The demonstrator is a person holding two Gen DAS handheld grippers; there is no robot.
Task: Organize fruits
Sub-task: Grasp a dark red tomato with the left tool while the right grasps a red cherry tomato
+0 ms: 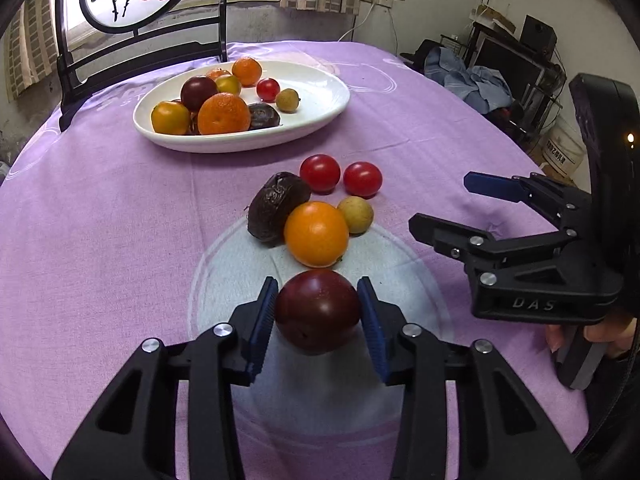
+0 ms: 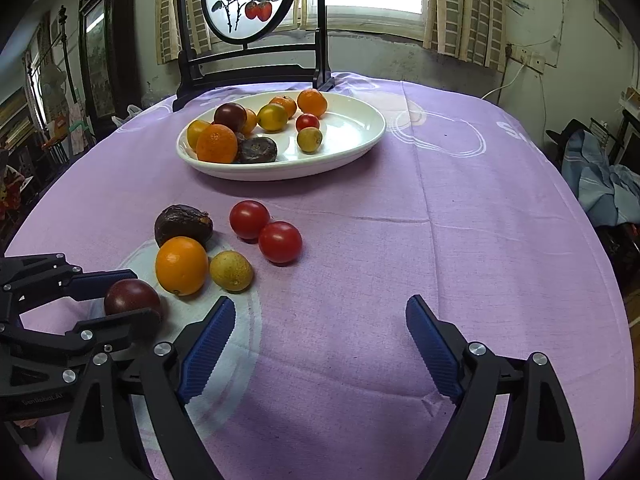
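My left gripper [image 1: 318, 312] is shut on a dark red plum [image 1: 318, 310] just above the purple cloth; it also shows in the right wrist view [image 2: 132, 298]. Just beyond it lie an orange [image 1: 316, 234], a wrinkled dark passion fruit [image 1: 276, 208], a small yellow-green fruit [image 1: 356, 214] and two red tomatoes [image 1: 320, 172] [image 1: 362, 179]. A white oval plate [image 1: 320, 116] at the back holds several fruits. My right gripper [image 2: 320, 344] is open and empty over bare cloth, to the right of the loose fruits.
A black wooden stand with a round painted screen [image 2: 250, 0] stands behind the plate at the table's far edge. A chair with blue clothes [image 2: 600, 184] and shelves stand off the table's right side. The table edge curves near on both sides.
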